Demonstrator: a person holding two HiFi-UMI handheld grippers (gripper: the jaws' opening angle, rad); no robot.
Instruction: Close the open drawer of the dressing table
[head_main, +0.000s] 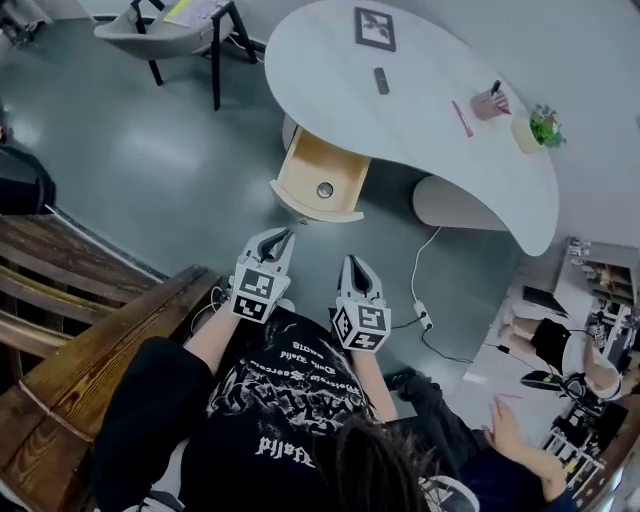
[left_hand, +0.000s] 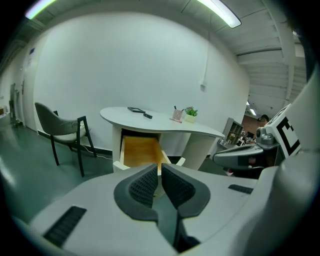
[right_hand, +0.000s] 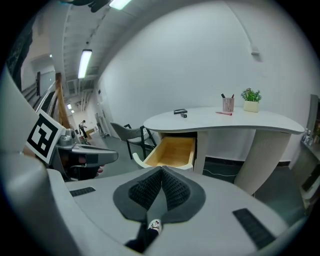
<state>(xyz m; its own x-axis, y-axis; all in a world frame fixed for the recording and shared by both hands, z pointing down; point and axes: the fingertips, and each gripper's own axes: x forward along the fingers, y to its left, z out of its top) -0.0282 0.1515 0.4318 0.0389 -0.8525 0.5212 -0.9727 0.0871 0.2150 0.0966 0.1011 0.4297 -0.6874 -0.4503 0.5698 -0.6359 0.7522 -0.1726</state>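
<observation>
Grey pads pressed together on both: your left gripper (head_main: 284, 236) and right gripper (head_main: 351, 263) hold nothing and touch nothing, side by side just ahead of you. Drawer (head_main: 315, 178) lies beyond them, apart, pulled out from under the dressing table (head_main: 420, 110). Its long axis runs from table toward you, pale front facing the grippers. Only the head view shows a small round thing (head_main: 325, 190) inside it.

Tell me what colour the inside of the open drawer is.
The drawer is light yellowish wood inside; the right gripper view shows it best.
</observation>
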